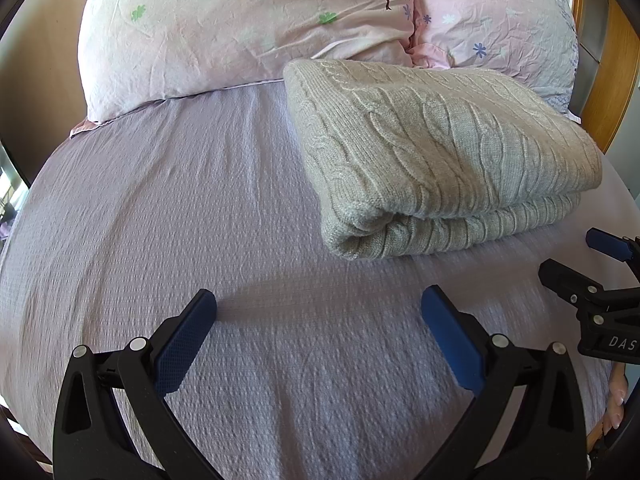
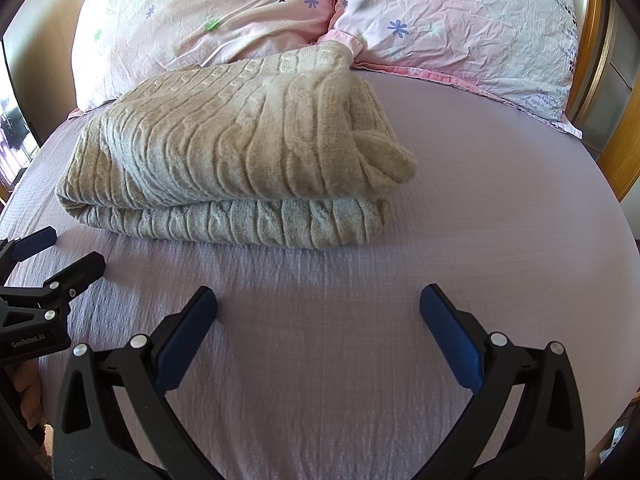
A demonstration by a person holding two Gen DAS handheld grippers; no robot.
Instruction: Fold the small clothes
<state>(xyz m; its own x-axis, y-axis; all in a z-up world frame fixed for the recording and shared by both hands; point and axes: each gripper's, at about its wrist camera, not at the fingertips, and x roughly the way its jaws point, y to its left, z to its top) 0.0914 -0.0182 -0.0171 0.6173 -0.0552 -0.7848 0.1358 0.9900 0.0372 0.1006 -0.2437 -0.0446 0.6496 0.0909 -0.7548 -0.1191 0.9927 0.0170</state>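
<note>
A beige cable-knit sweater (image 1: 440, 152) lies folded in a thick stack on the lilac bedsheet (image 1: 200, 220), touching the pillows at its far edge. It also shows in the right wrist view (image 2: 232, 152), with a folded corner sticking out on its right. My left gripper (image 1: 319, 308) is open and empty above the sheet, short of the sweater's near left corner. My right gripper (image 2: 319, 308) is open and empty, in front of the sweater's near edge. Each gripper shows at the edge of the other's view: the right gripper (image 1: 576, 256) and the left gripper (image 2: 64, 252), both open.
Two pink flowered pillows (image 1: 240, 28) (image 2: 460, 28) lie along the head of the bed behind the sweater. A wooden headboard (image 1: 616, 80) rises at the far right. The sheet (image 2: 500, 200) stretches to the right of the sweater.
</note>
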